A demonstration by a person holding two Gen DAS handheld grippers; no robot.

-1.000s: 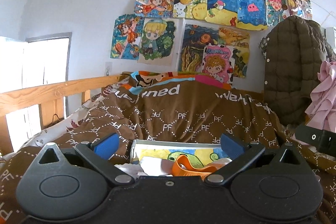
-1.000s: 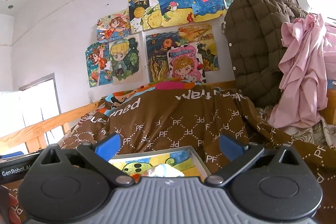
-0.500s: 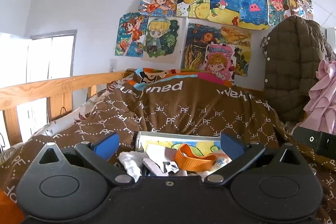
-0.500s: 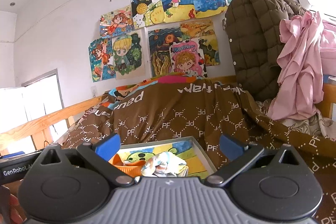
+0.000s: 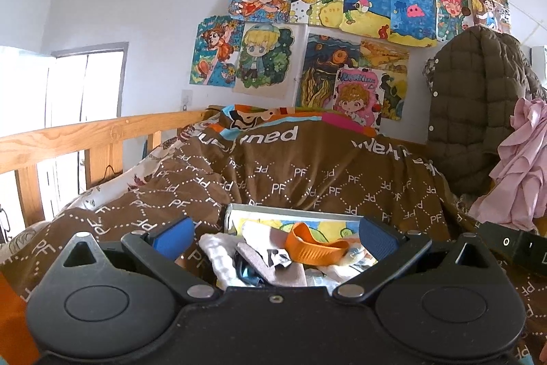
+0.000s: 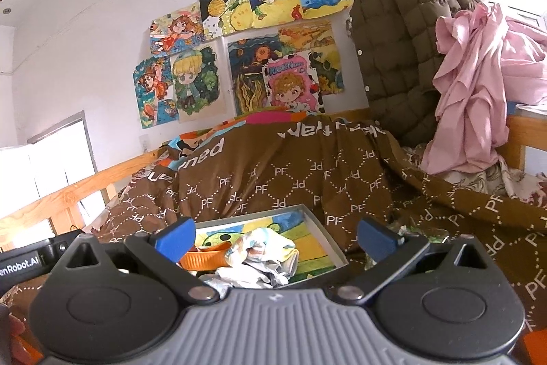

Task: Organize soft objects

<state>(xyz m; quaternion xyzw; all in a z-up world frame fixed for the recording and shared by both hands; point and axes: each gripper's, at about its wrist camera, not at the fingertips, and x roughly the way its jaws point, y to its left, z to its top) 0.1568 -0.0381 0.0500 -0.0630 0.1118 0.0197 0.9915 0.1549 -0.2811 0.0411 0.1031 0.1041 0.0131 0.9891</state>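
Both grippers, left (image 5: 275,236) & right (image 6: 275,236), fingers apart, empty, over tray (image 6: 326,238) rim.

The left gripper (image 5: 273,236) and the right gripper (image 6: 275,236) are held level side by side, jaws spread wide with nothing between them.

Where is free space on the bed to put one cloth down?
Free: the brown quilt behind the tray, toward the posters, and the quilt right of the tray, before the pink garment. Crowded: the tray's near half, piled with cloths and an orange band.
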